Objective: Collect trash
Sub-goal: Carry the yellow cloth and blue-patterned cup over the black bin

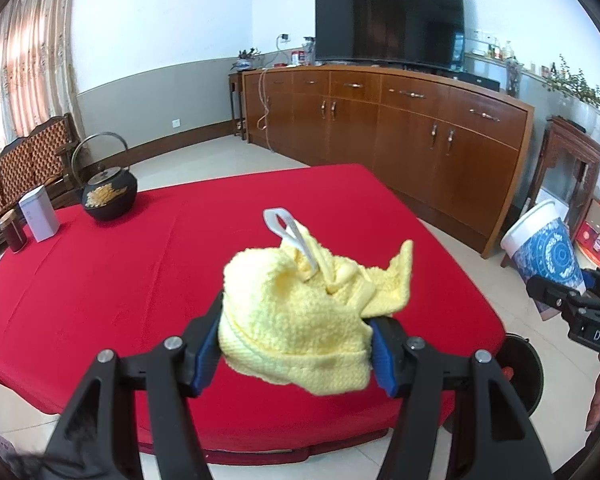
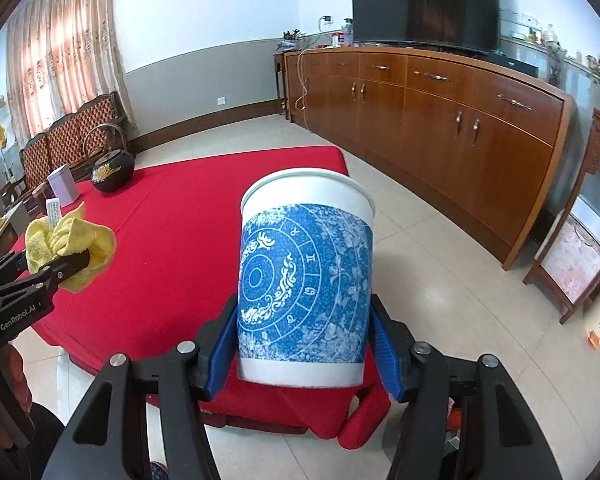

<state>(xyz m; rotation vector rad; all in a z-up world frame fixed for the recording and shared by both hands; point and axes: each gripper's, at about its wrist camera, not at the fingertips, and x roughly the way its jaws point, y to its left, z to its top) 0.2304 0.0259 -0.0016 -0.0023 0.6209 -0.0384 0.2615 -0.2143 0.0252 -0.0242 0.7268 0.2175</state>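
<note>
My left gripper (image 1: 296,344) is shut on a crumpled yellow cloth (image 1: 300,312) with a white tag (image 1: 288,236) sticking up from it, held above the red table (image 1: 120,280). My right gripper (image 2: 304,348) is shut on a white paper cup with a blue pattern (image 2: 304,292), held upright over the table's near right corner. The cup also shows at the right edge of the left wrist view (image 1: 544,256). The cloth and left gripper show at the left of the right wrist view (image 2: 68,248).
A black teapot (image 1: 108,192), a white tin (image 1: 40,218) and a dark jar (image 1: 12,230) stand at the table's far left. A long wooden sideboard (image 1: 400,128) with a TV (image 1: 388,20) lines the back wall. A dark bin (image 1: 520,372) sits by the table's right corner.
</note>
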